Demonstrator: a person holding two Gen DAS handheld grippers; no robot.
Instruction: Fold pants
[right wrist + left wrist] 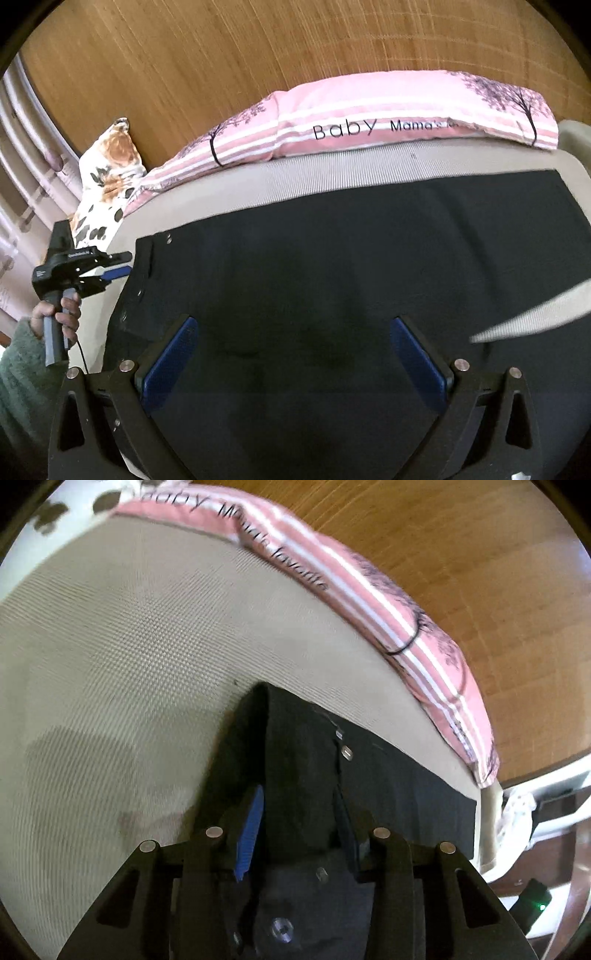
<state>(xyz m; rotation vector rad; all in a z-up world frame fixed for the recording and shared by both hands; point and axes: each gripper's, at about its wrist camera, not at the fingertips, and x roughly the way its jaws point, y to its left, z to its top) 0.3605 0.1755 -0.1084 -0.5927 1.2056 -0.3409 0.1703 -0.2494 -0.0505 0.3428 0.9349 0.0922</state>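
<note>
In the right wrist view, our right gripper (293, 354) hangs directly over the black pants (332, 258) with its blue-padded fingers (168, 363) spread wide; dark cloth fills the gap between them, and we cannot tell whether the pads touch it. The pants lie flat on the beige mattress (332, 166). Their long axis runs across this view, with the waistband end and its metal buttons at the left and the legs extending to the right. A beige strip of mattress shows through the cloth at the right edge.

At the waistband end, our left gripper (120, 266) meets the edge of the pants, held by the left hand (55, 314) in a green sleeve. In the left wrist view, the left gripper (299, 827) has its jaws drawn in on a raised fold of the pants (295, 775), which stands up between the blue pad (250, 834) and the opposite finger. From that fold the garment runs away to the right along the mattress (110, 646).

Beyond the pants, a pink striped pillow (406, 118) printed with "Baby" lies along the far edge of the mattress. A floral cushion (107, 177) sits at its left end. A wooden panel (258, 48) rises behind both.
</note>
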